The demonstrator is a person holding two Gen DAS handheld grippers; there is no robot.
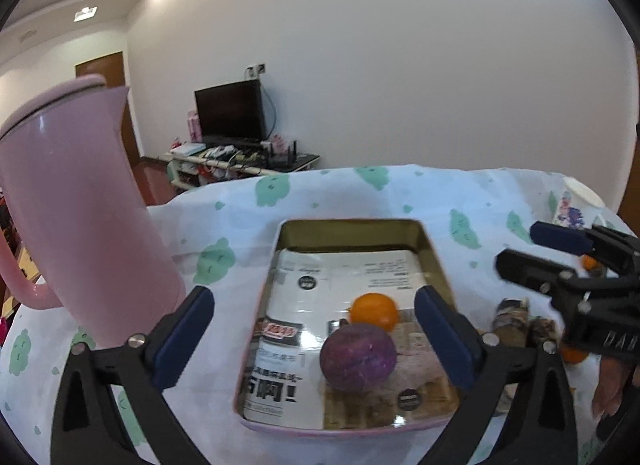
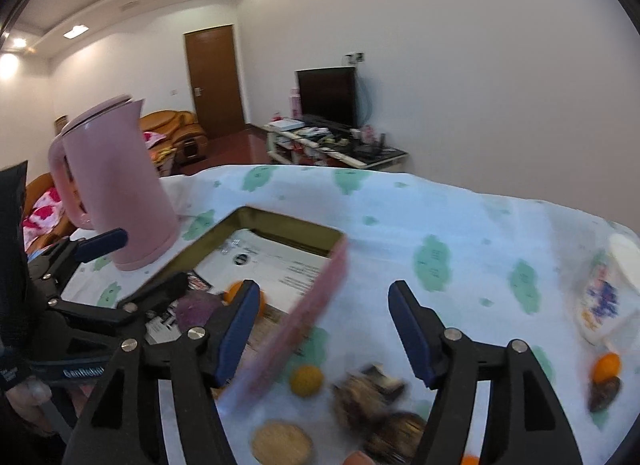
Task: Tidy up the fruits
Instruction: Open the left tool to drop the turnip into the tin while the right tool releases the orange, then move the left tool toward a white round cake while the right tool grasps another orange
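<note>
A pink-rimmed metal tin (image 1: 434,261) lined with printed paper holds a purple fruit (image 1: 358,357) and a small orange (image 1: 374,311). My left gripper (image 1: 316,337) is open and empty just above the tin's near end, its jaws either side of the two fruits. My right gripper (image 2: 320,325) is open and empty over the cloth right of the tin (image 2: 320,285); it also shows in the left wrist view (image 1: 520,249). Below it lie a small orange (image 2: 306,380), brown wrapped pieces (image 2: 372,389) and a round biscuit (image 2: 282,443). Another orange (image 2: 606,367) lies far right.
A tall pink kettle (image 1: 76,205) stands on the cloth left of the tin, close to my left gripper. A white patterned paper cup (image 2: 604,297) lies at the table's right edge. The white cloth with green blotches (image 2: 400,209) covers the table.
</note>
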